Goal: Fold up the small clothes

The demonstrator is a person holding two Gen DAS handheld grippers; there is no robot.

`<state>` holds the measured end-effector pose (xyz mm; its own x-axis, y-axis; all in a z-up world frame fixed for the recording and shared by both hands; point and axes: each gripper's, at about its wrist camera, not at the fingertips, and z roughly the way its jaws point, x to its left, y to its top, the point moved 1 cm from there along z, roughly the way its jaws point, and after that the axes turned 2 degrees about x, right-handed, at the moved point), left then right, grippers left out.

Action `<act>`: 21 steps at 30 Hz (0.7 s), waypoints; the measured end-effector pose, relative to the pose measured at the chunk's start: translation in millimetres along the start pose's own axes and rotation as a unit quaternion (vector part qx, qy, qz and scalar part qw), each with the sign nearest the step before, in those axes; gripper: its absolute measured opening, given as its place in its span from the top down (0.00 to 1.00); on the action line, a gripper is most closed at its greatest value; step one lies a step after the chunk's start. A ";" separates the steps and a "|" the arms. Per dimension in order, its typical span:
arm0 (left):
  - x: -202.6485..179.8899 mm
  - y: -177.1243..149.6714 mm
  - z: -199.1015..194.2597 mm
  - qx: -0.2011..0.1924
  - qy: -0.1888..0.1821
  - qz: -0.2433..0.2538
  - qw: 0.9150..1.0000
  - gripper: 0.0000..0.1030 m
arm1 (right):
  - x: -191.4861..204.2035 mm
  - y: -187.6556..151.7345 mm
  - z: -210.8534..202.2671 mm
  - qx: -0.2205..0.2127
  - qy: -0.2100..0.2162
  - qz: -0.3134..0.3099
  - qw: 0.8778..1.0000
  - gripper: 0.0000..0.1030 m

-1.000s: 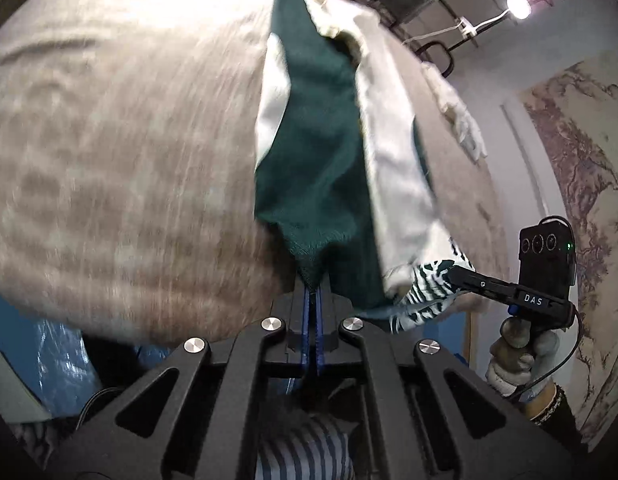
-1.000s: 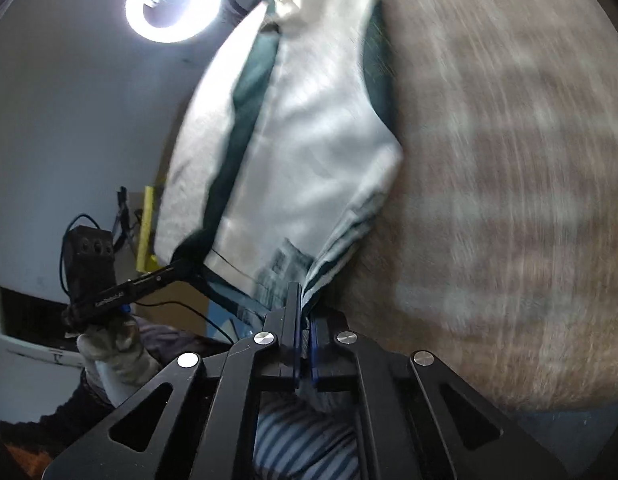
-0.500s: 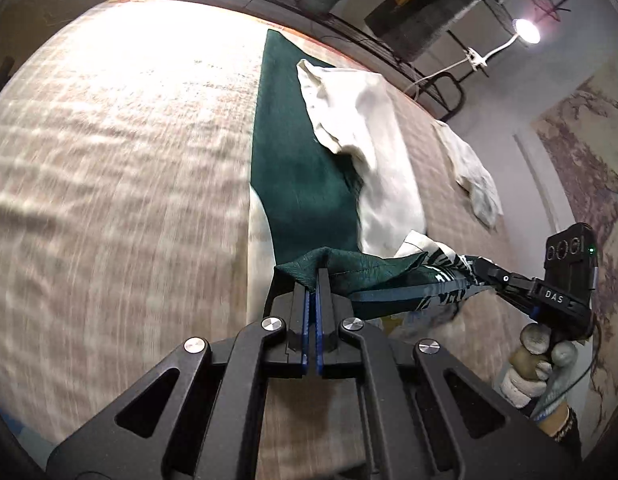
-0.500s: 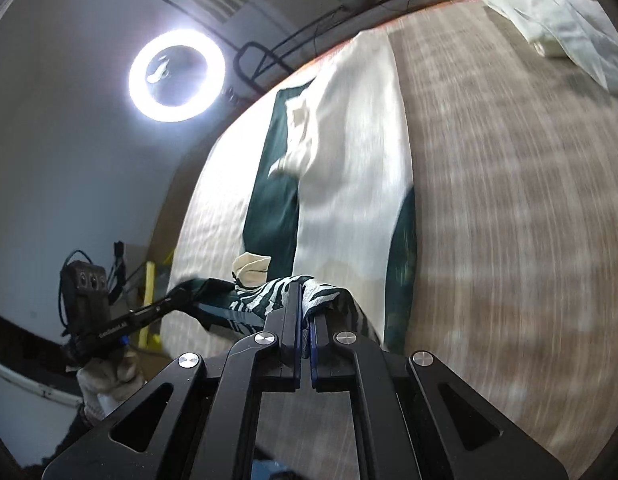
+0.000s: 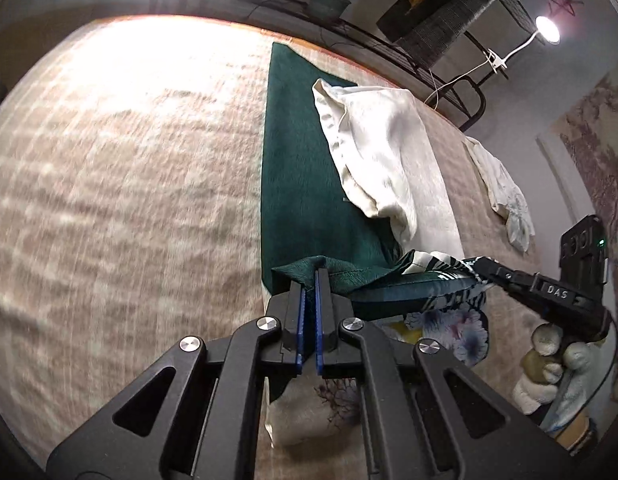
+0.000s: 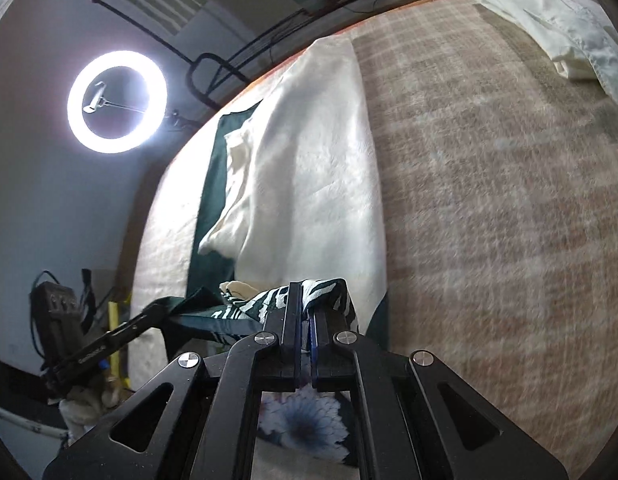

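Note:
A long dark green garment (image 5: pixel 305 184) with a cream lining (image 5: pixel 385 160) lies stretched away from me on a beige checked cloth (image 5: pixel 121 184). My left gripper (image 5: pixel 309 280) is shut on its near green corner, lifted above the surface. My right gripper (image 6: pixel 305 300) is shut on the other near corner, which shows a green-and-white leaf print (image 6: pixel 249 308). The near hem (image 5: pixel 409 284) spans taut between the two grippers. The cream side (image 6: pixel 309 168) fills the middle of the right wrist view. The right gripper also shows in the left wrist view (image 5: pixel 481 268).
Another cream garment (image 5: pixel 505 196) lies crumpled at the far right of the cloth; it also shows in the right wrist view (image 6: pixel 557 28). A ring light (image 6: pixel 117 102) and a metal rack (image 5: pixel 389 52) stand behind the surface. A floral print fabric (image 6: pixel 305 428) lies below the grippers.
Both grippers have lifted the near hem and carried it forward over the garment. The views have tilted from looking down at the cloth to looking along it.

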<state>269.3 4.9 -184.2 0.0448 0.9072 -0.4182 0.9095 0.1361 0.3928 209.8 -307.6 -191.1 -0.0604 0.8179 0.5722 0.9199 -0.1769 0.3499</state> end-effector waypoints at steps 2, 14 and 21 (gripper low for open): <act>1.0 3.6 1.2 0.001 0.016 -0.003 1.000 0.69 | 0.6 1.9 -4.4 -0.006 -0.012 -0.008 1.000 0.94; 0.0 8.8 -17.2 -0.038 0.048 0.020 0.998 0.49 | 2.1 -0.1 -36.4 -0.047 -0.030 -0.032 0.998 0.70; 2.5 34.9 -15.0 -0.051 0.061 0.034 0.996 0.49 | 7.9 14.4 -31.4 -0.048 -0.040 -0.062 0.996 0.70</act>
<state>295.0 17.9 -159.3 0.0487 0.9564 -0.2880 0.8590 0.1070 0.5006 210.4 -320.8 -158.4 -0.1379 0.8767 0.4608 0.8657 -0.1193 0.4861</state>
